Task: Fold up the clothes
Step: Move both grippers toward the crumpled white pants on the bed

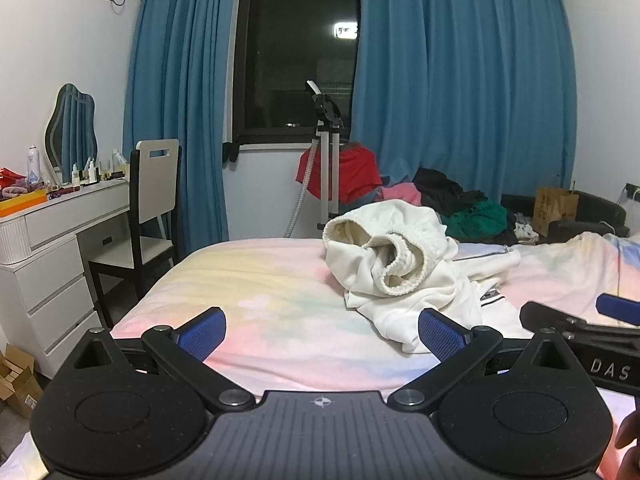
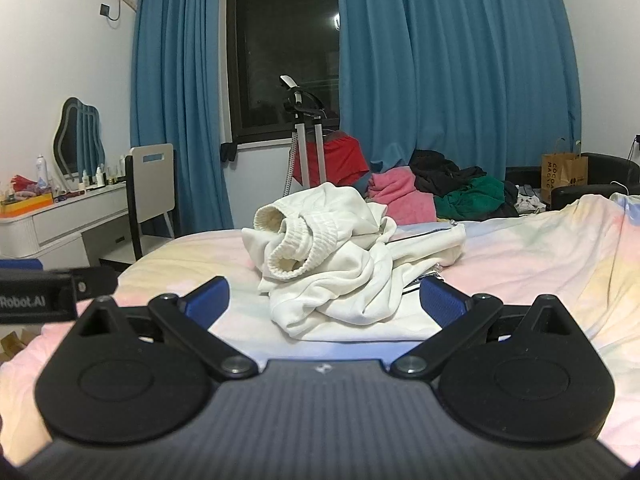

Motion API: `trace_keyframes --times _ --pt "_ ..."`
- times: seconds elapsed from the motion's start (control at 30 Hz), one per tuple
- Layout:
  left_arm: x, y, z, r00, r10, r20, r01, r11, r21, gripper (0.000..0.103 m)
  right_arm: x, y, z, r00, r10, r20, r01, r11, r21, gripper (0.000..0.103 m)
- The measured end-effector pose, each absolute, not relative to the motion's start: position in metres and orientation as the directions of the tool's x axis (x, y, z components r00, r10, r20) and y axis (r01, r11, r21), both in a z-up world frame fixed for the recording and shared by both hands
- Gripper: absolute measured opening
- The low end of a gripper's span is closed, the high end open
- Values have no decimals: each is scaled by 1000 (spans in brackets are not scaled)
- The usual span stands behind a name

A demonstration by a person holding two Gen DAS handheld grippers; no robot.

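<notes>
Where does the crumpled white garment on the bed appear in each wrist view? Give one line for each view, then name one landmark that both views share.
Left wrist view: the white garment lies right of centre on the bed, beyond the open left gripper.
Right wrist view: it lies near centre, just ahead of the open right gripper.
Shared landmark: the red cloth below the window.

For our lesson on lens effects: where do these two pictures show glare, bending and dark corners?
Left wrist view: a bright lamp reflection glares in the dark window, and the blue curtains bow outward. Right wrist view: the glare is smaller, the corners go black, and the white garment stays sharp.
</notes>
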State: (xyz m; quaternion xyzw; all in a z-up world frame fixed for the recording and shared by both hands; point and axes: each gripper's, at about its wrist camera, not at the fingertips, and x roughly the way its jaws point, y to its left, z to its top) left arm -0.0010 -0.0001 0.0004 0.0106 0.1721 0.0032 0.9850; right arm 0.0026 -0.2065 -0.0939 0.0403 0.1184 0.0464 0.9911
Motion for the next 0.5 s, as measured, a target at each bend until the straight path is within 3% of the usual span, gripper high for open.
trace_keyframes --times 0.27,0.5 --pt "-11 0 5 960 12 -281 -12 1000 2 103 -7 -204 -92 973 119 -196 -103 991 87 103" --pt "-13 -1 2 956 -1 -294 -1 1000 -8 103 -4 -211 -89 958 150 -244 -118 983 142 103"
